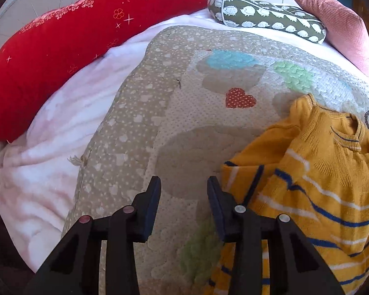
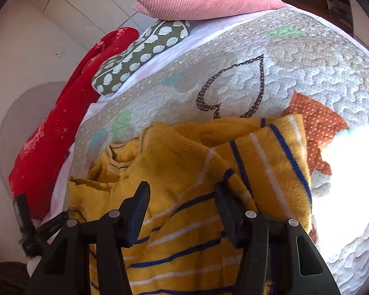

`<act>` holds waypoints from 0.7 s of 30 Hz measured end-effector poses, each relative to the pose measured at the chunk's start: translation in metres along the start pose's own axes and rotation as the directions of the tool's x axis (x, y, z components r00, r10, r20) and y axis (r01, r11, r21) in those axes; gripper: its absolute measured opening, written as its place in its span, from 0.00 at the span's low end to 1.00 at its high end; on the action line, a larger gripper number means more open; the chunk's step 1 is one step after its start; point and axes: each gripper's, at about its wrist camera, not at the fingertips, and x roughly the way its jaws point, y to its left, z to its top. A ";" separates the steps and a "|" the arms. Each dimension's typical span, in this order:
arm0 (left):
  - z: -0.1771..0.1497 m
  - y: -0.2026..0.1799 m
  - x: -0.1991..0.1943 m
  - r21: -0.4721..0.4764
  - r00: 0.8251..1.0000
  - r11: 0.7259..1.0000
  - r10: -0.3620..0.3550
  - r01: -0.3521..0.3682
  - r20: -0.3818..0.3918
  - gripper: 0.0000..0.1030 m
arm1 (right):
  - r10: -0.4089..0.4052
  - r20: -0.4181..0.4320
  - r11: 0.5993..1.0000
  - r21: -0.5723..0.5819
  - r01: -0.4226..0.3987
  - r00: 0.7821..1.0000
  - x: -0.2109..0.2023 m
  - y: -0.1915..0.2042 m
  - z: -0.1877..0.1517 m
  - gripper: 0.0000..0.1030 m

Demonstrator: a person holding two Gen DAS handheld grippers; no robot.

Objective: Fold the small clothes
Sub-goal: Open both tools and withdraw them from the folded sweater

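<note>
Sweater: a small yellow sweater (image 2: 184, 172) with blue and white stripes is being shown lying crumpled on the quilt (image 1: 140, 113), collar toward the pillows, one striped part folded over on the right side in the right wrist view.
Left gripper: the left gripper (image 1: 183, 184) is being held over bare quilt, just beside the sweater's edge (image 1: 307, 184); its jaws are being kept wide apart and nothing is being gripped between them.
Right gripper: the right gripper (image 2: 182, 191) is being held above the sweater's striped body; its jaws are spread wide, and whether the fabric is being touched cannot be told, though nothing is being pinched.
Quilt: a beige quilt with hearts and coloured patches is being used as the surface under the sweater.
Blanket: a pale pink blanket (image 1: 49, 147) is being seen under the quilt's left edge.
Pillows: a red cushion (image 1: 61, 56), a green patterned pillow (image 1: 265, 17) and a pink pillow (image 1: 332, 22) are being seen along the far side, well apart from the sweater.
</note>
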 end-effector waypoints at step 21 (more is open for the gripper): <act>-0.089 0.026 -0.050 0.119 0.979 0.972 -0.202 0.203 -0.022 0.05 | 0.033 0.098 0.999 0.028 -0.036 0.995 -0.128 -0.074 -0.109 0.56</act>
